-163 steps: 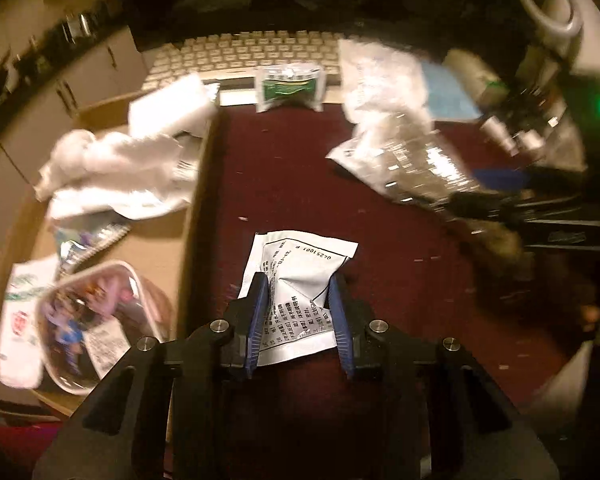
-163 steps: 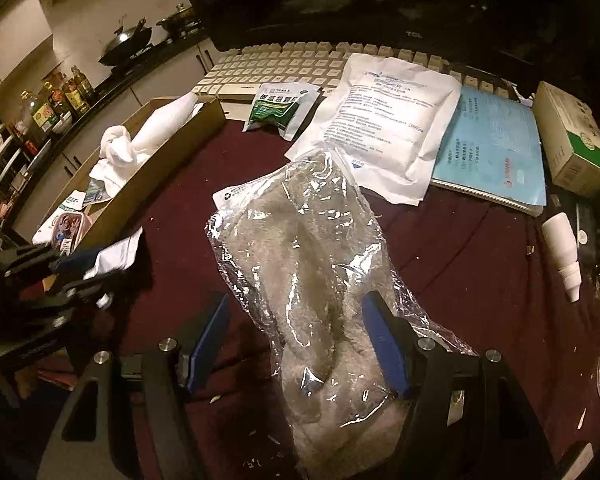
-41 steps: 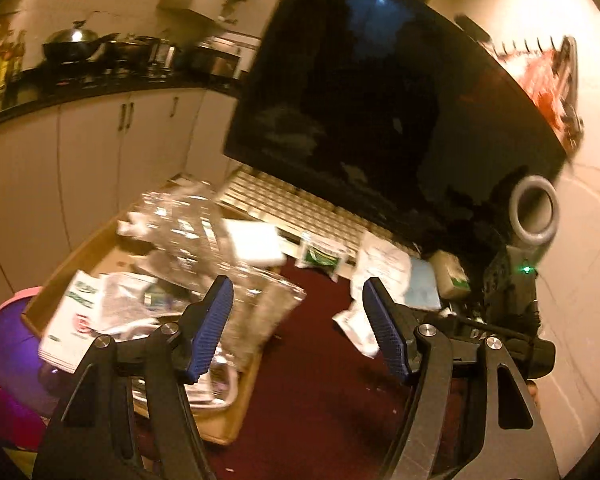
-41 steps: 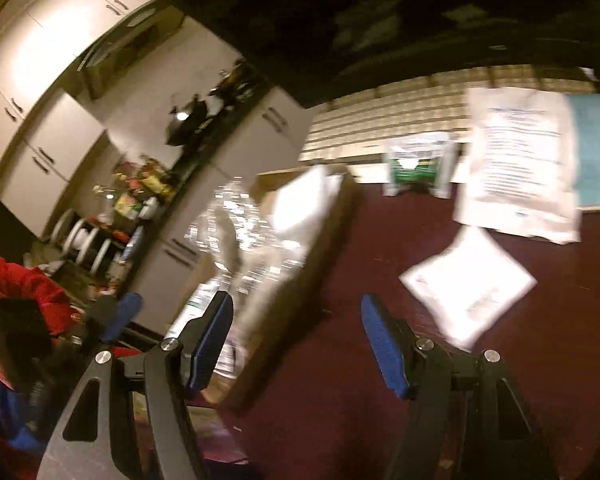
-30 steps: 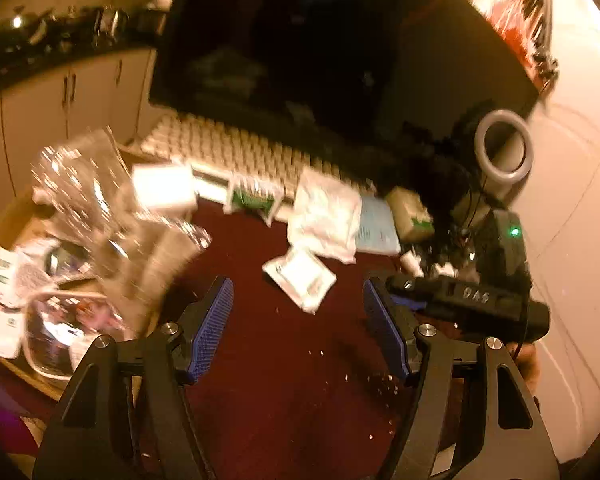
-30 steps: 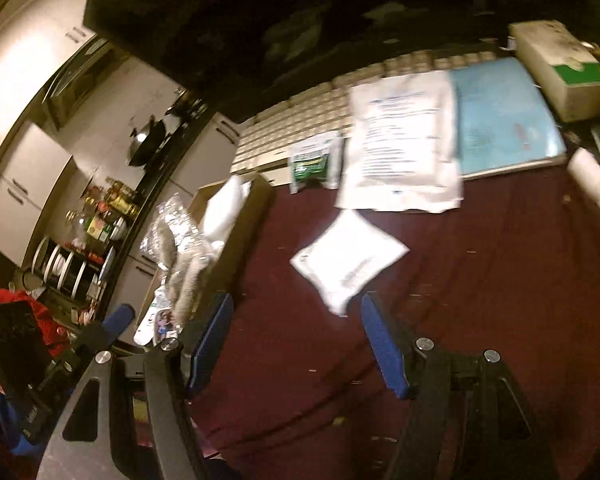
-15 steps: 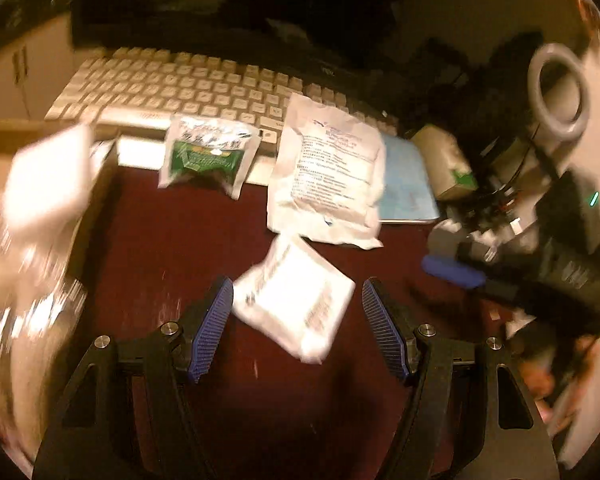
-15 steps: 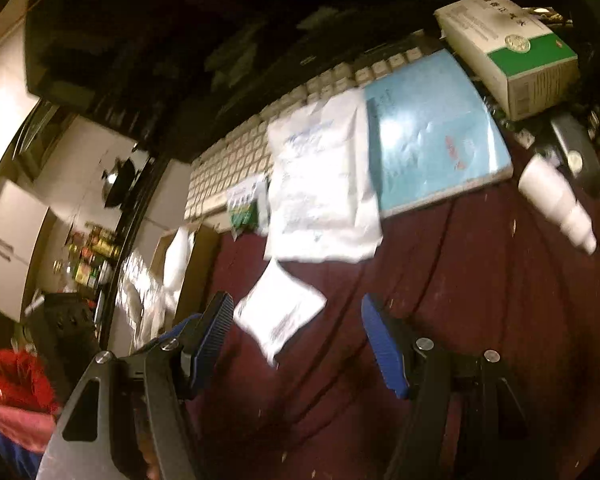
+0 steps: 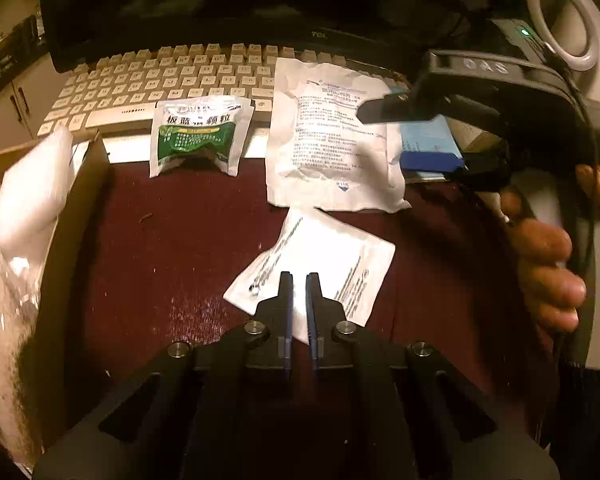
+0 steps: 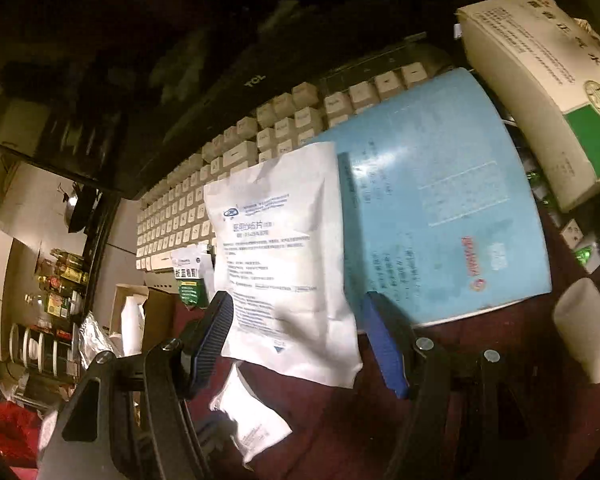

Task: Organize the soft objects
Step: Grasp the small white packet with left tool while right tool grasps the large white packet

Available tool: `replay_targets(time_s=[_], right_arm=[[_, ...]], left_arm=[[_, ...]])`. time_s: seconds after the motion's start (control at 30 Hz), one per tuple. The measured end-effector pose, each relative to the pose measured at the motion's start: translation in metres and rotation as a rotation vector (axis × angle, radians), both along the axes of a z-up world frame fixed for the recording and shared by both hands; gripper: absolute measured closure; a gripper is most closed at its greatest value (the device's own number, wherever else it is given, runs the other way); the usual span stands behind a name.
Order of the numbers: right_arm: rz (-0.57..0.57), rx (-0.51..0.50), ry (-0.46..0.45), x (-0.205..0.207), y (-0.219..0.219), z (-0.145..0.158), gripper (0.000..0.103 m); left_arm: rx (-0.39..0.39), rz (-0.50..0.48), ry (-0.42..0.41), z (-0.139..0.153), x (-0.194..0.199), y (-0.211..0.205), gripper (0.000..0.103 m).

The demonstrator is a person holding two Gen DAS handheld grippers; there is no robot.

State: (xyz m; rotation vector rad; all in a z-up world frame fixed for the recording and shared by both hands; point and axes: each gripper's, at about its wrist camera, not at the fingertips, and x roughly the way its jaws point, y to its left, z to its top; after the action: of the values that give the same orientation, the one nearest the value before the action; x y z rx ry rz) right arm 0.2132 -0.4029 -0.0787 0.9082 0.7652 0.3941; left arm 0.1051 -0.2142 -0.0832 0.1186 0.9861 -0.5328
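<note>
Fingers of my left gripper [image 9: 299, 280] pinch the small white sachet [image 9: 332, 256] lying on the maroon tabletop [image 9: 172, 240], my right gripper [image 10: 300, 332] gapes around the large white pouch [image 10: 284, 264], and I fear thin packaging slipping free.

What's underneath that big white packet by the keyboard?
The big white packet overlaps the keyboard and the blue booklet's edge; whatever else lies beneath is hidden.
</note>
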Motion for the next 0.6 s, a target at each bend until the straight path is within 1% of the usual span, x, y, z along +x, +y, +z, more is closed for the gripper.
replay_targets(time_s=[0.07,0.17,0.23,0.3,0.33,0.37,0.4,0.47,0.5,0.53,0.6], right_arm=[[-0.007,-0.022,0.0,0.002,0.006,0.003,0.036],[-0.025,-0.073,0.007,0.003,0.012,0.008,0.036],[-0.042,-0.094,0.014,0.003,0.015,0.009,0.037],[-0.06,-0.14,0.023,0.003,0.019,0.011,0.048],[-0.069,-0.163,0.03,0.003,0.02,0.011,0.061],[-0.074,-0.177,0.04,0.003,0.022,0.01,0.07],[-0.08,-0.183,0.046,0.003,0.022,0.009,0.073],[-0.086,-0.184,0.051,0.002,0.024,0.01,0.083],[-0.08,-0.177,0.049,0.003,0.026,0.01,0.087],[-0.074,-0.165,0.047,0.003,0.026,0.008,0.097],[-0.062,-0.147,0.042,0.001,0.026,0.003,0.097]], left_arm=[[-0.03,-0.01,0.013,-0.001,-0.004,0.007,0.102],[-0.083,-0.002,0.05,-0.002,-0.008,0.015,0.102],[-0.104,-0.005,0.062,0.0,-0.011,0.015,0.102],[-0.108,-0.019,0.081,0.0,-0.014,0.015,0.102],[-0.114,-0.03,0.098,-0.001,-0.014,0.013,0.102],[-0.124,-0.038,0.107,0.0,-0.016,0.012,0.102],[-0.133,-0.038,0.109,0.0,-0.016,0.012,0.102],[-0.144,-0.029,0.105,0.001,-0.018,0.012,0.101],[-0.134,-0.019,0.098,0.002,-0.019,0.012,0.101],[-0.125,-0.014,0.093,0.001,-0.019,0.009,0.101],[-0.105,0.014,0.075,0.002,-0.018,0.01,0.101]])
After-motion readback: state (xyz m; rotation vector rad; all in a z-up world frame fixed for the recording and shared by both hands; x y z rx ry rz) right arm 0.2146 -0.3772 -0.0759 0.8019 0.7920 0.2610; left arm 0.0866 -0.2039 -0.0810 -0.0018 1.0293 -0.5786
